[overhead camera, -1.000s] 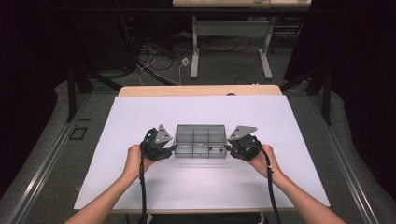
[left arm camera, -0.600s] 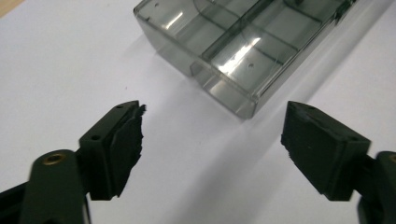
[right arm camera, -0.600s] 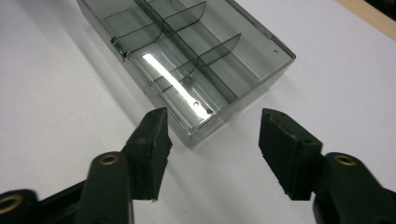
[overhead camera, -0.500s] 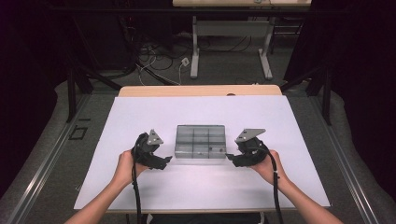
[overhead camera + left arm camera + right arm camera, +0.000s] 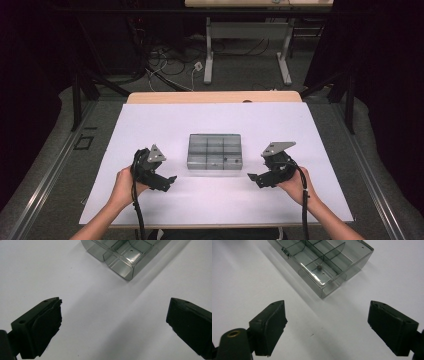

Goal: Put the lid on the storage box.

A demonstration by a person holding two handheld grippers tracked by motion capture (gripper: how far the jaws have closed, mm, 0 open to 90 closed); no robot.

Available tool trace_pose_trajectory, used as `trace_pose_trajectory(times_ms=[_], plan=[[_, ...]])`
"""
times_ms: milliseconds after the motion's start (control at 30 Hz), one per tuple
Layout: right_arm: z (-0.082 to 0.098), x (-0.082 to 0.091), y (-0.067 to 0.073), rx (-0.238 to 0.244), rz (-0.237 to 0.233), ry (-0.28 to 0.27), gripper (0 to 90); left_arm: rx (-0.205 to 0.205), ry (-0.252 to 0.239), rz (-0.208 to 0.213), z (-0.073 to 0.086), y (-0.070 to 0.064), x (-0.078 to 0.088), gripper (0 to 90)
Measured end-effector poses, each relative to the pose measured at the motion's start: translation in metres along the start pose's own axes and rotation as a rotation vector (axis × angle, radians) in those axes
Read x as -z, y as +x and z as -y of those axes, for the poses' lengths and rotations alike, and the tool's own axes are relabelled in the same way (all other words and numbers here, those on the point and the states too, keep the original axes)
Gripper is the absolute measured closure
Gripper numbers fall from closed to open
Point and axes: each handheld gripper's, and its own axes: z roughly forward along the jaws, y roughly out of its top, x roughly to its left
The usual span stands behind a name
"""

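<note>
Partly, the clear compartment box (image 5: 125,257) is cropped above.

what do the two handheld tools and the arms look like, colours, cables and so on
Both the left tool and the right tool are black, each with two blocky black jaws, a grey three-cornered plate on top and a black cable trailing back along the forearm. The forearms are bare, with no sleeves in view.

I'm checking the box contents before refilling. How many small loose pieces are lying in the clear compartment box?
1: a small dark bead sits in one compartment of the clear box, toward its near right part in the high view. Reflections could hide others.
</note>
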Motion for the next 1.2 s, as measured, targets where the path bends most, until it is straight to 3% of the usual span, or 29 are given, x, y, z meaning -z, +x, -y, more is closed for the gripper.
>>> trace_pose_trajectory(times_ms=[567, 833, 1200], plan=[[0.026, 0.016, 0.006, -0.022, 0.029, 0.019, 7.1, 0.004, 0.017, 0.000, 0.025, -0.010, 0.022, 0.0], [0.039, 0.023, 0.008, -0.040, 0.038, 0.025, 6.3, 0.001, 0.014, -0.016, 0.033, -0.019, 0.028, 0.0], [0.059, 0.029, 0.012, -0.072, 0.037, 0.058, 5.9, 0.028, 0.037, -0.009, 0.046, -0.029, 0.030, 0.0]])
